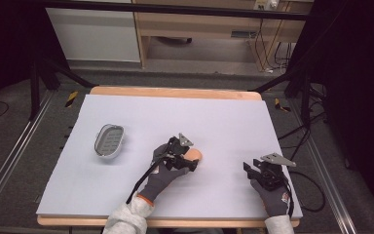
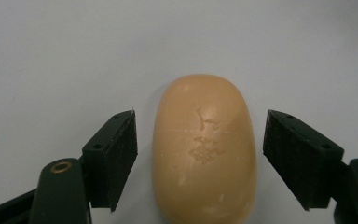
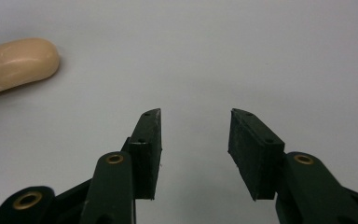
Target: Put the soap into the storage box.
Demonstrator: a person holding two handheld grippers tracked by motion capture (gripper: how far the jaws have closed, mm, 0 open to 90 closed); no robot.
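A peach-coloured bar of soap [image 2: 204, 149] lies flat on the white table sheet [image 1: 224, 122]. My left gripper [image 2: 200, 114] is open and straddles it, one black pad on each side, with a small gap between each pad and the bar. From above, the soap [image 1: 196, 155] pokes out just past the left gripper [image 1: 191, 160] near the table's middle. My right gripper [image 1: 250, 168] rests at the front right, apart from the soap. Its jaws [image 3: 196, 112] stand a little apart with nothing between them. The soap [image 3: 18, 63] lies off to their upper left.
A grey oval soap dish [image 1: 110, 141] with a ridged insert sits on the left part of the sheet. The wooden table edge [image 1: 175, 91] runs along the back. Dark frame legs and cables stand on the floor around the table.
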